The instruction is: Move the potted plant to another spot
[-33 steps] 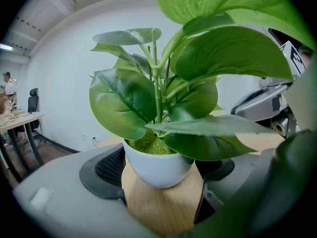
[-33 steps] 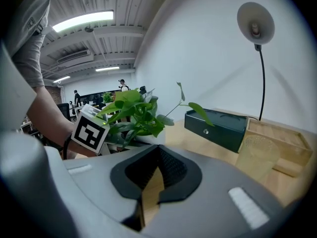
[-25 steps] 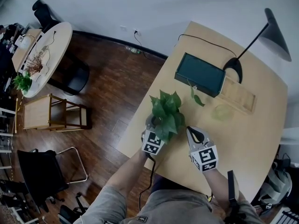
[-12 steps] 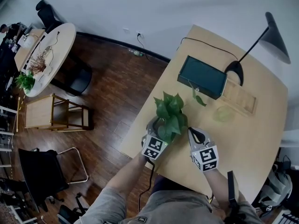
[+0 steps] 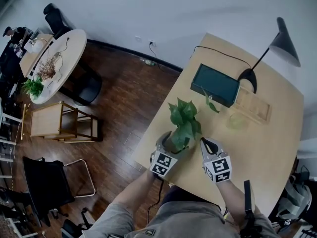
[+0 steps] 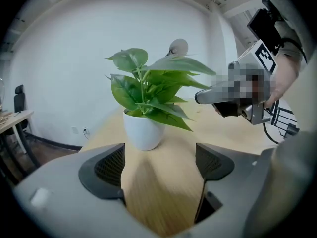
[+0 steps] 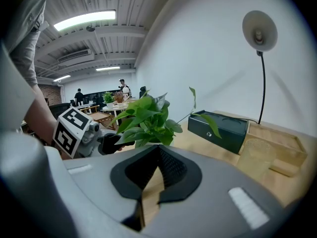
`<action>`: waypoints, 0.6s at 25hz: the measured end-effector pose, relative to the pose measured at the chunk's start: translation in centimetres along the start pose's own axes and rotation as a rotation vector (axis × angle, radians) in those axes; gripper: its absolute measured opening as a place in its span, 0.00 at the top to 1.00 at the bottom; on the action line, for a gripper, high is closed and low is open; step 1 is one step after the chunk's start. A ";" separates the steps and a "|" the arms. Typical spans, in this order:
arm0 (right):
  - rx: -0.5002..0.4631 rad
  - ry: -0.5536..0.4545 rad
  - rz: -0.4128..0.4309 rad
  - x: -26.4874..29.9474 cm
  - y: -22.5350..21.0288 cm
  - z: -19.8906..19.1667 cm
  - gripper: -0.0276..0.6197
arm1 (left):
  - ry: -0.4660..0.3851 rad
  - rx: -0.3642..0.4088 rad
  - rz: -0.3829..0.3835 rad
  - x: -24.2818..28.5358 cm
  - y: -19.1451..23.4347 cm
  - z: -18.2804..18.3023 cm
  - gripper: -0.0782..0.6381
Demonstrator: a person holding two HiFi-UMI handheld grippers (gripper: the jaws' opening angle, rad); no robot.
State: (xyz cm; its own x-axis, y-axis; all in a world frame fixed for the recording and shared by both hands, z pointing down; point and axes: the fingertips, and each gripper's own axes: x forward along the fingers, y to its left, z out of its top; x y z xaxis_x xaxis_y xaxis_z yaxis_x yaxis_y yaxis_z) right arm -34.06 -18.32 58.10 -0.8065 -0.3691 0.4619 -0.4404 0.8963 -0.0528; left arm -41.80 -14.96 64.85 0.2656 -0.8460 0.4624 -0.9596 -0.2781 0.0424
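Head view: potted plant (image 5: 184, 125) stands upright on the light wooden surface (image 5: 257, 148), close to its lower-left edge, near frame centre. White pot, broad green leaves.

Left claw (image 6: 159, 157): jaws spread wide, and they have just been closing a little. Nothing between the pads, only bare surface. In the left gripper view the pot sits just beyond the jaw tips, slightly left of centre, not touching either pad.

Right claw (image 7: 157, 155): jaws pressed together, nothing held. It rests low over the surface just right of the plant, with leaves showing above its jaws in the right gripper view.

Farther up the surface, well apart from the pot: dark green box (image 5: 215, 85), a black lamp (image 5: 246, 77) at the upper right, and a wooden tray (image 5: 252, 104) beside the box.
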 end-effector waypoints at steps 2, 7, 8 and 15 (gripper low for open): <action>0.001 -0.005 -0.010 -0.6 0.2 0.2 0.95 | -0.005 0.002 -0.008 -0.8 -0.5 0.3 0.28; -0.001 -0.028 -0.035 -2.2 0.7 1.0 0.95 | -0.025 0.006 -0.025 -2.8 -2.1 1.3 0.38; -0.003 -0.035 -0.040 -2.6 0.9 1.3 0.95 | -0.031 0.007 -0.030 -3.3 -2.6 1.5 0.40; -0.018 -0.078 -0.068 -5.6 2.3 2.8 0.95 | -0.111 0.002 -0.048 -6.3 -5.6 4.4 0.63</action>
State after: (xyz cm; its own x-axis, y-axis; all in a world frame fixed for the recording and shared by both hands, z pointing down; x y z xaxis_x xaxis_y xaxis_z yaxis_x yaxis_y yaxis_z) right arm -31.68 -14.86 52.95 -0.8035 -0.4465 0.3938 -0.4884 0.8726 -0.0073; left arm -37.65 -10.05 57.78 0.3200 -0.8767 0.3593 -0.9454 -0.3203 0.0606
